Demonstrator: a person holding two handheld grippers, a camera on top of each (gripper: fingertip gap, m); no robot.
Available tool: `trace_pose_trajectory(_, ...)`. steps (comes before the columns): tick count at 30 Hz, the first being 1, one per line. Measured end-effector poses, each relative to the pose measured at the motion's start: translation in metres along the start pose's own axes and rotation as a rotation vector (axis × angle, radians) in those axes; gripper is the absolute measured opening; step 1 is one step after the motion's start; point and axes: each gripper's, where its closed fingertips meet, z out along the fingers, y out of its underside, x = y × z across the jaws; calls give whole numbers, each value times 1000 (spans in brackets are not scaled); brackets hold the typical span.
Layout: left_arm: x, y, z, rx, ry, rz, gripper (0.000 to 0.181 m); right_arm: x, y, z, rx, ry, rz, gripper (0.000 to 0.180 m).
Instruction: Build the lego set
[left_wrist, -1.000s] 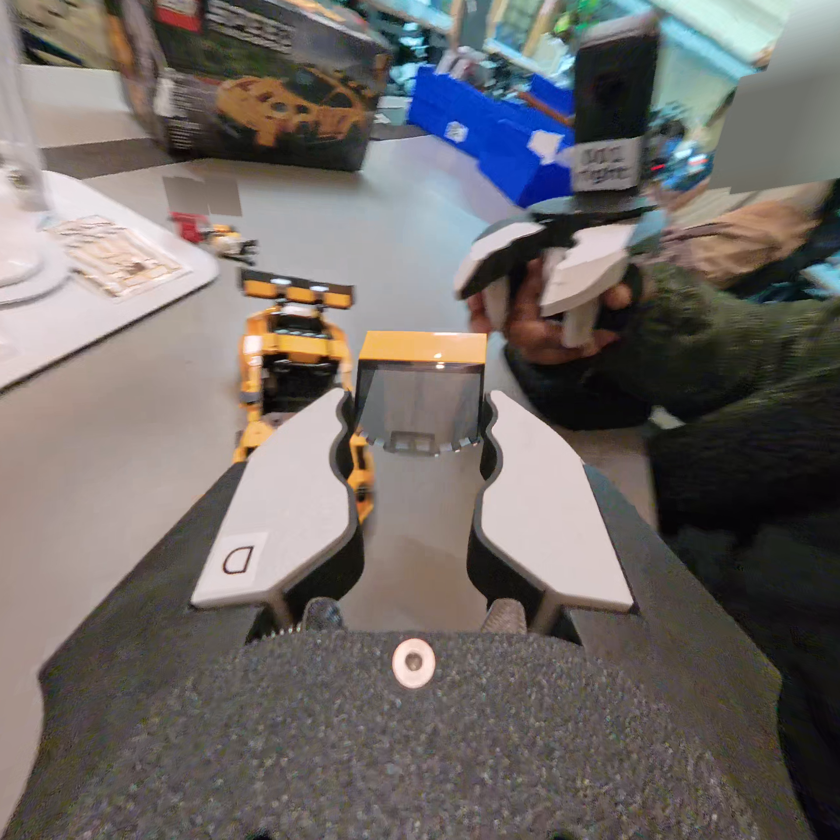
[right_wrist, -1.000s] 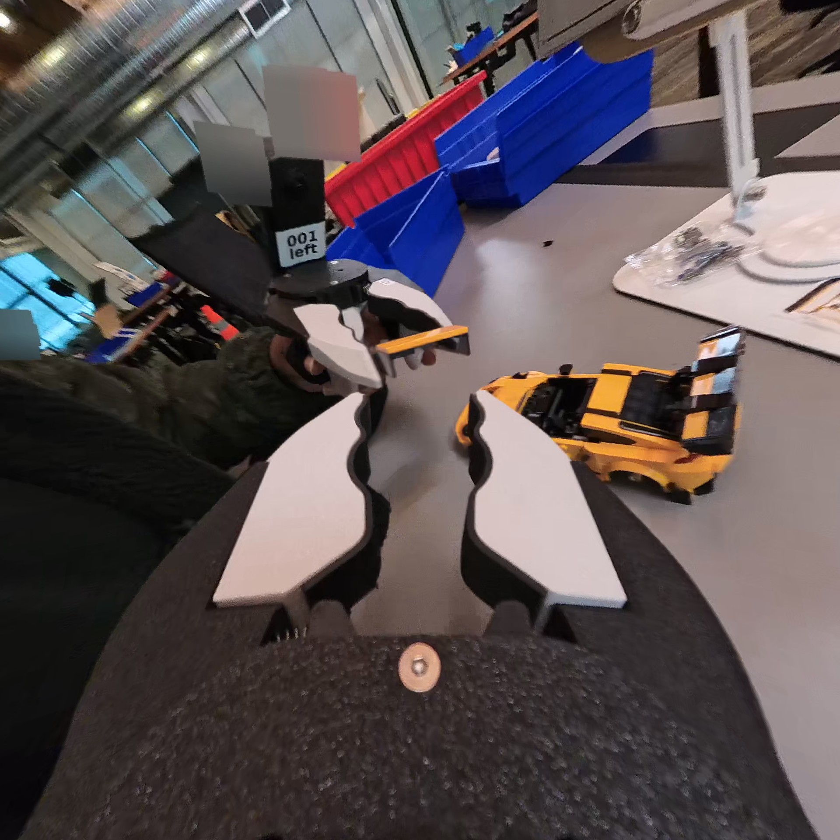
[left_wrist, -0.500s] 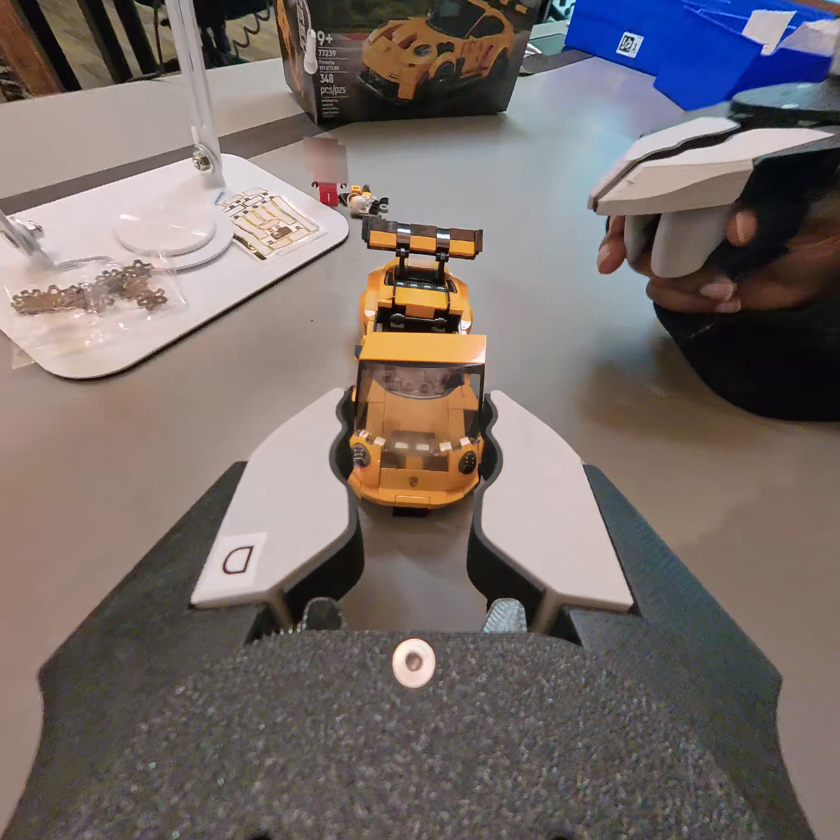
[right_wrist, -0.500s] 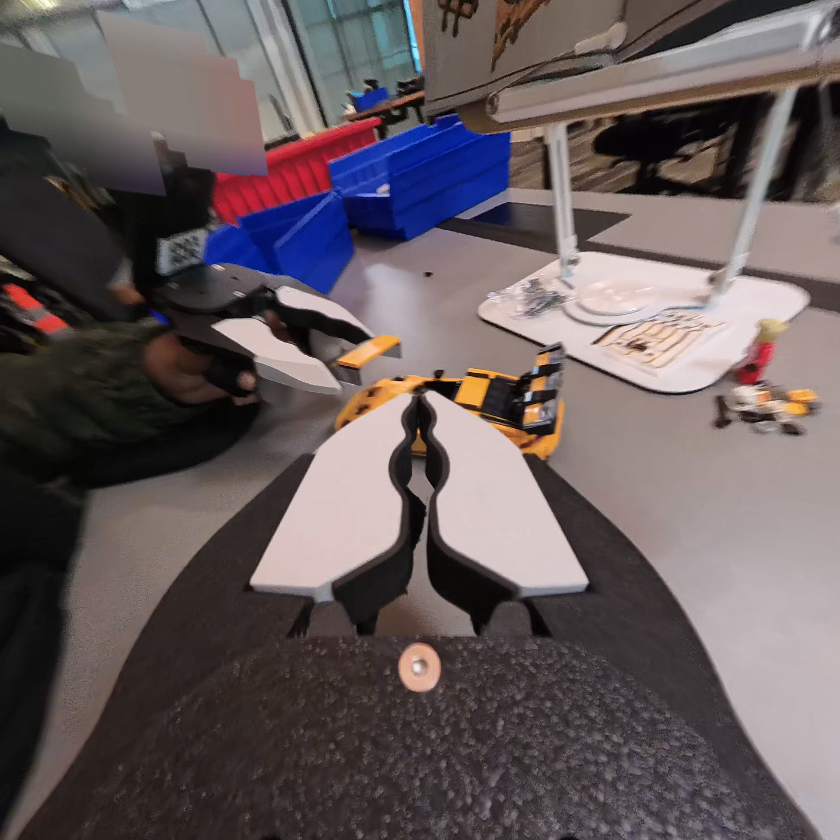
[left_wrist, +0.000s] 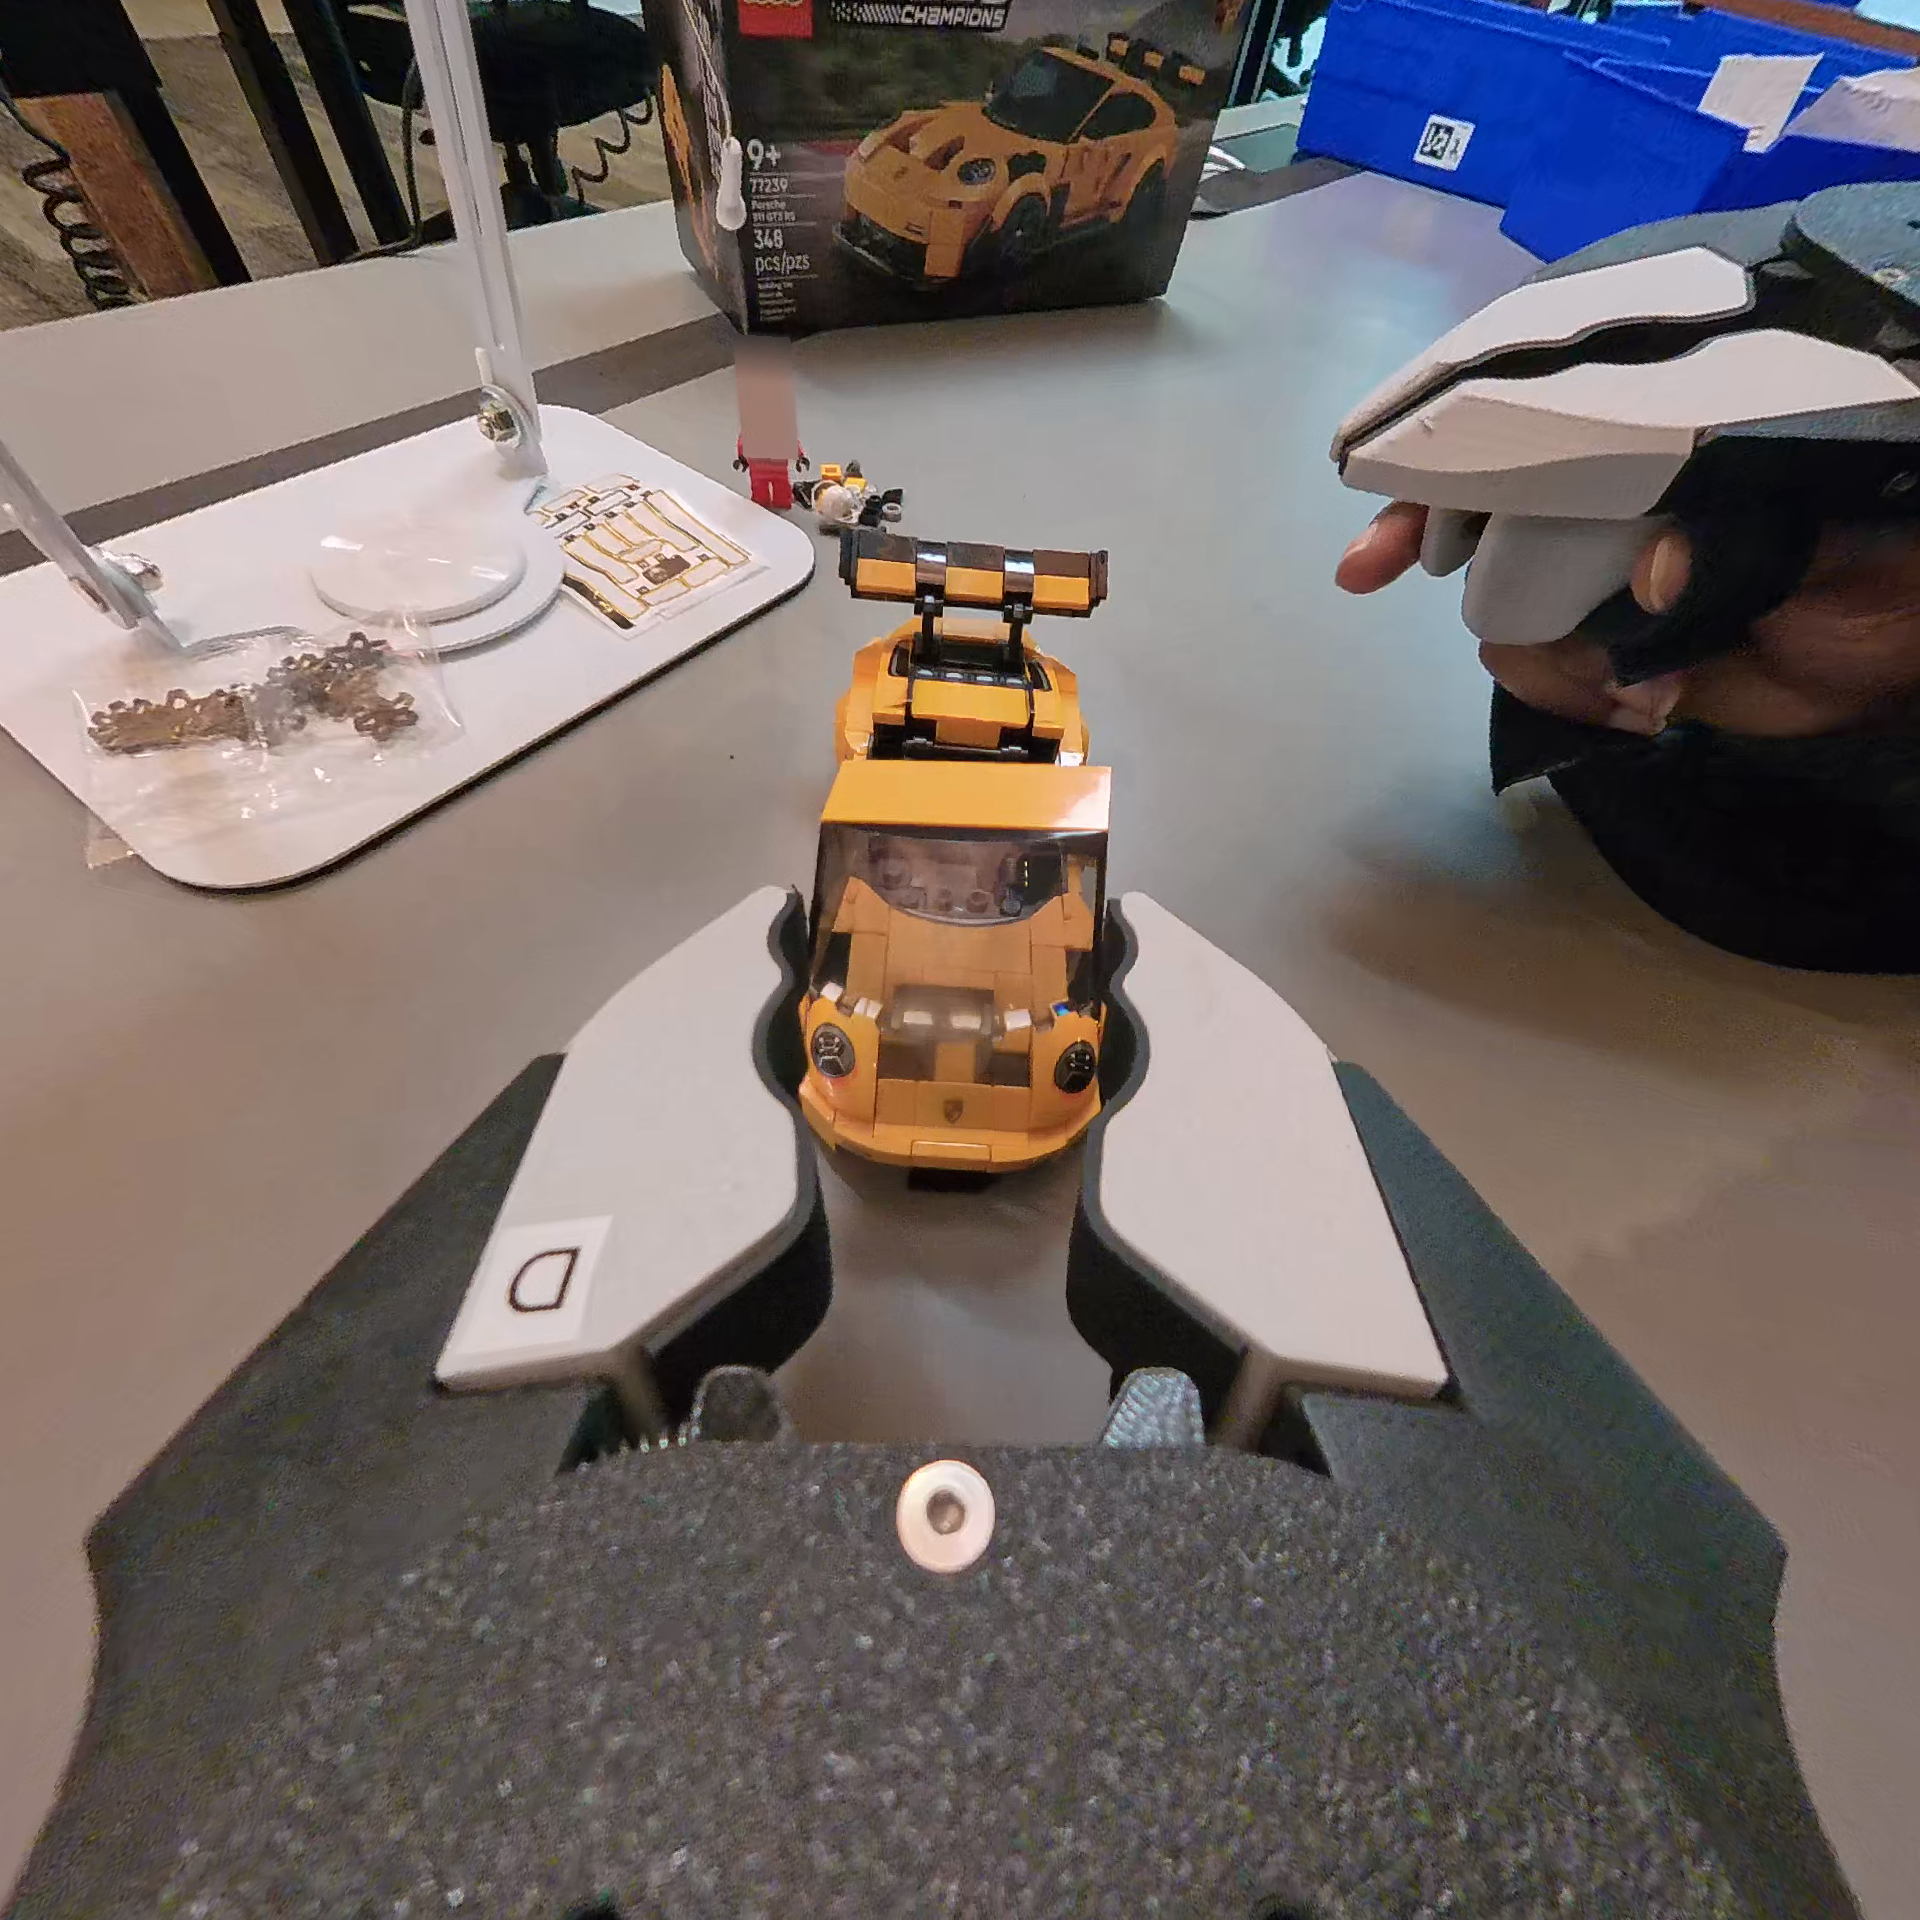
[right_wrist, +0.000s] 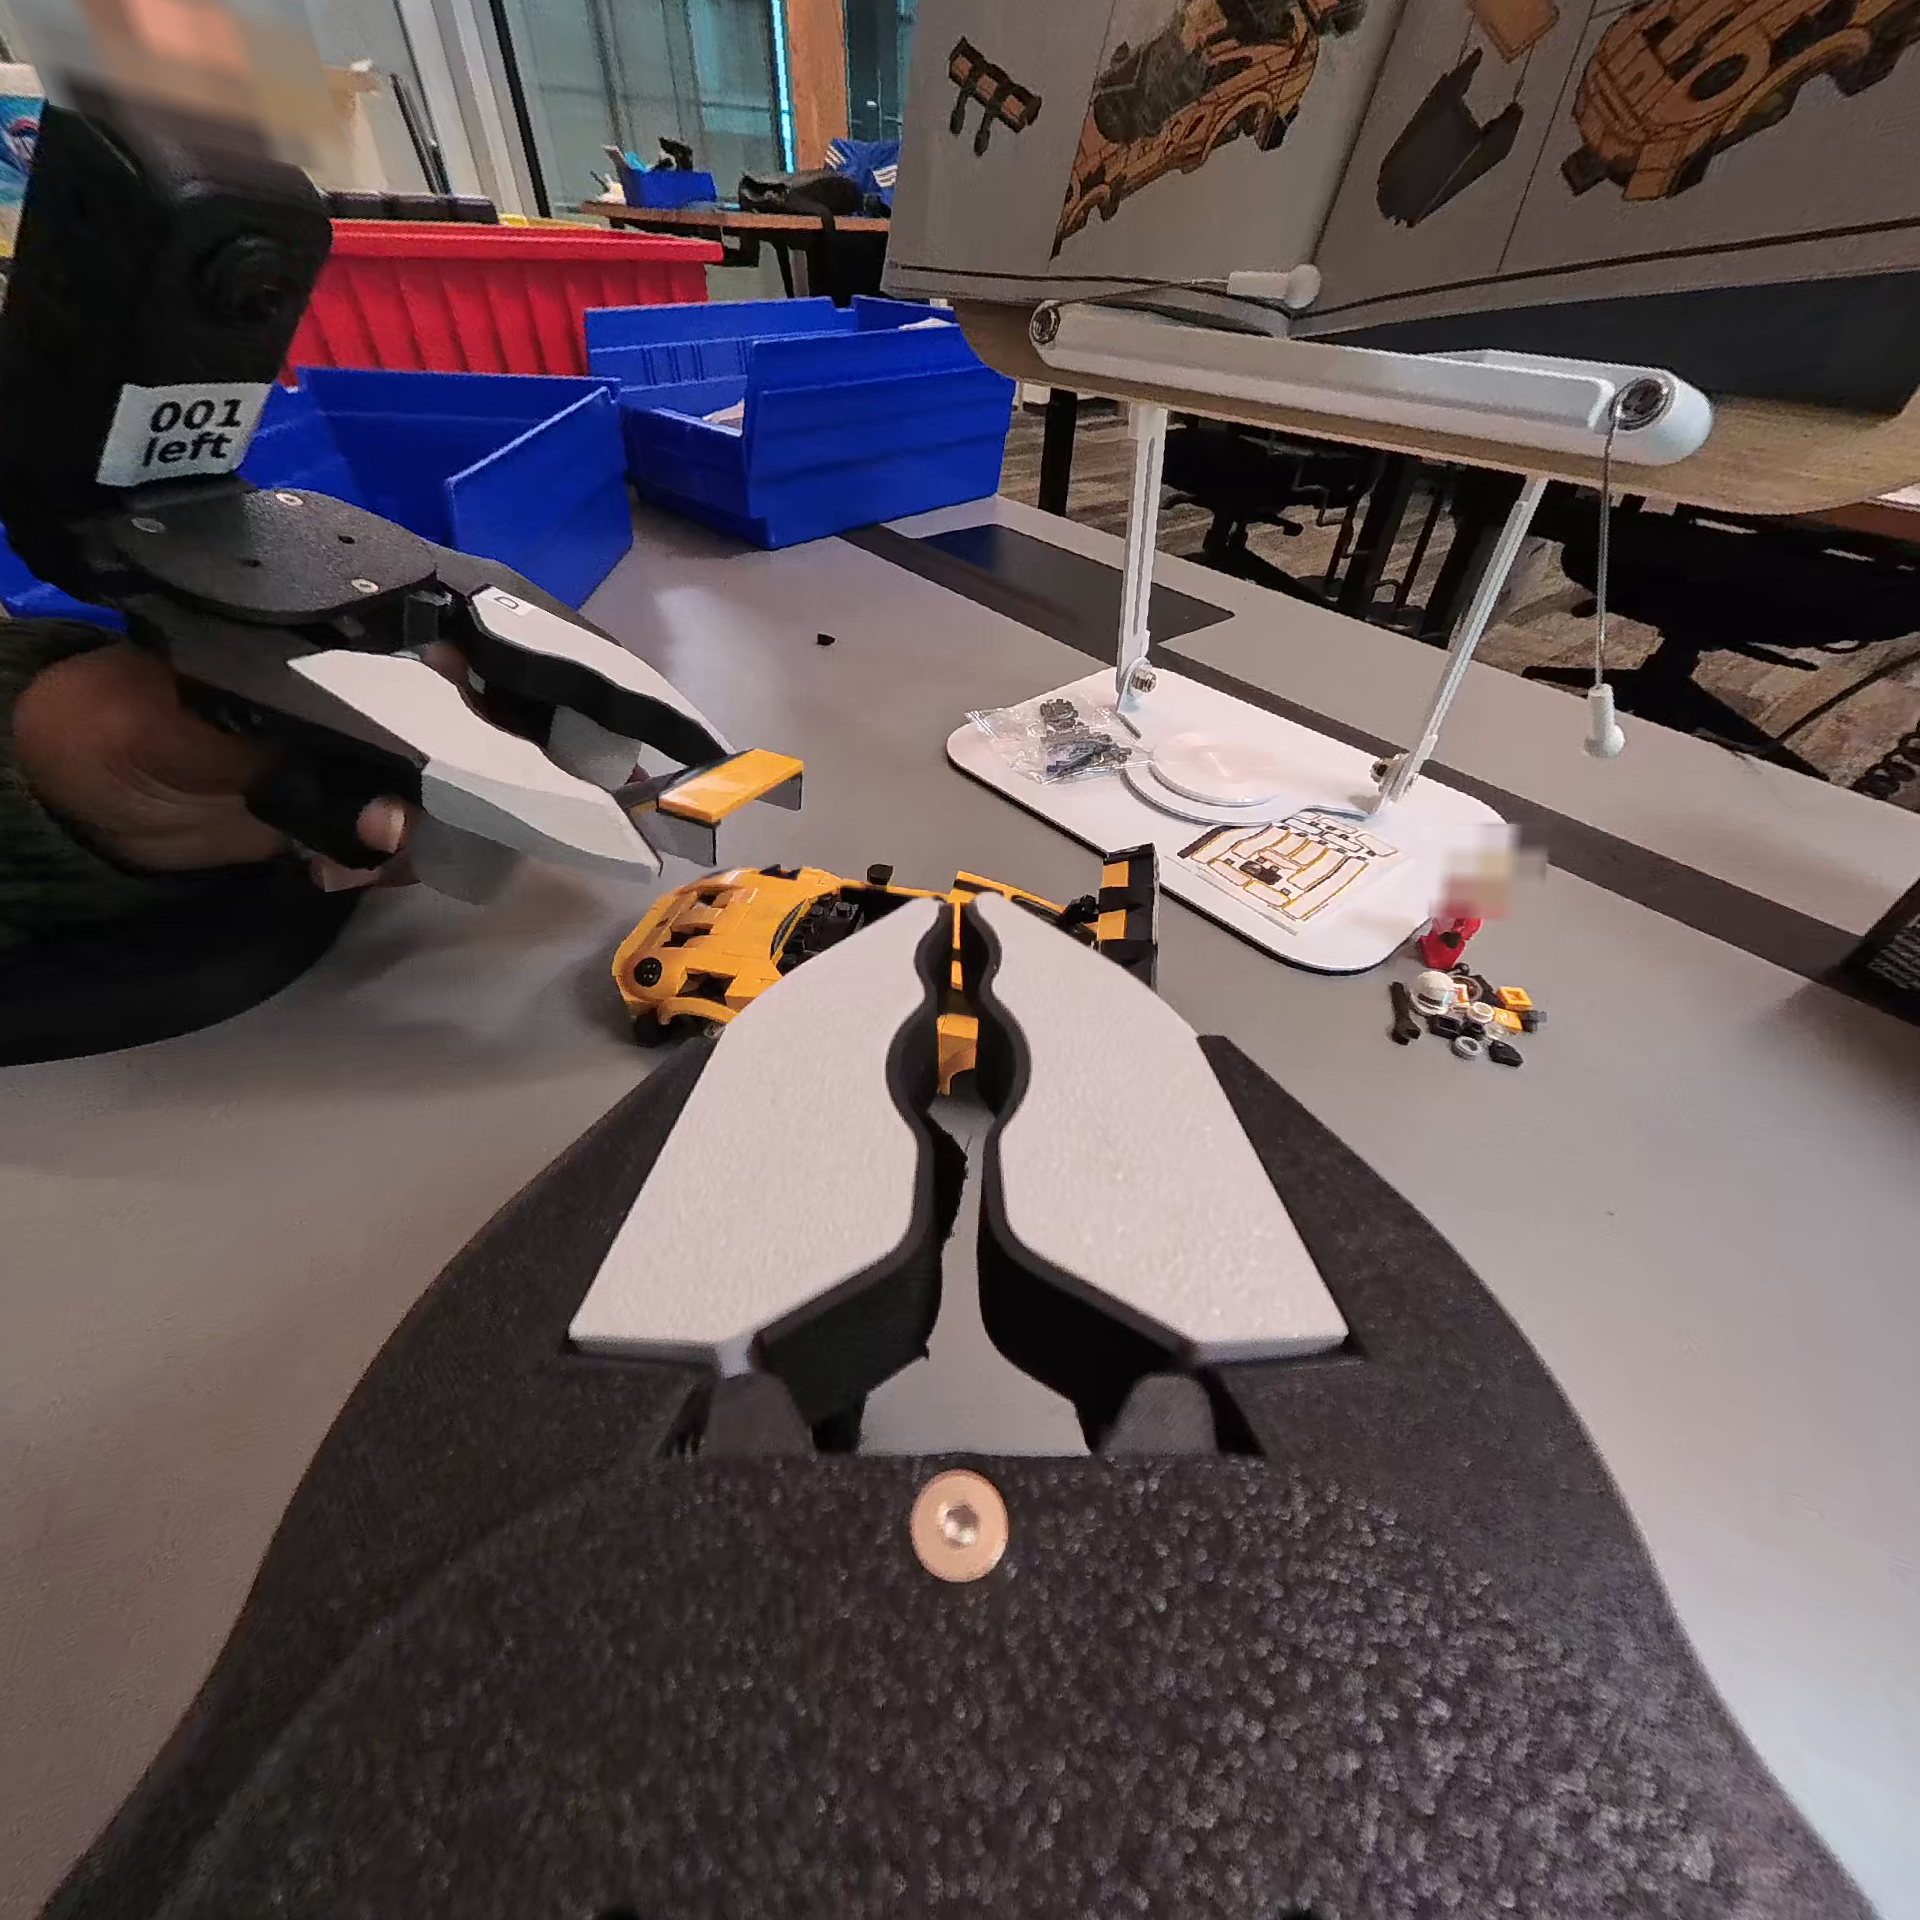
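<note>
A yellow lego sports car with a striped rear spoiler stands on the grey table, nose toward my left gripper. My left gripper is shut on a dark see-through windshield piece with a yellow roof. It holds the piece just above the car's front. The right wrist view shows that gripper with the piece in the air over the car. My right gripper is shut and empty beside the car's middle. It also shows in the left wrist view, raised at the right.
A white stand base at the left carries a bag of small parts and a sticker sheet. The set's box stands behind. Loose small pieces lie nearby. An instruction booklet sits on the stand. Blue bins line the table's edge. Spacing between my two grippers at the tips: around 12 cm.
My left gripper has swung the windshield piece from beside the car to in line with its front. My right gripper has shut and moved closer to the car's side.
</note>
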Motion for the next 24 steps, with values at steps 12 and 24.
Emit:
trace_pose_trajectory(12, 3, 2, 6, -22, -12, 42, 53, -8, 1, 1, 0, -57, 21, 0)
trace_pose_trajectory(24, -3, 3, 4, -24, -42, 44, 53, -29, 0, 1, 0, -142, -26, 0)
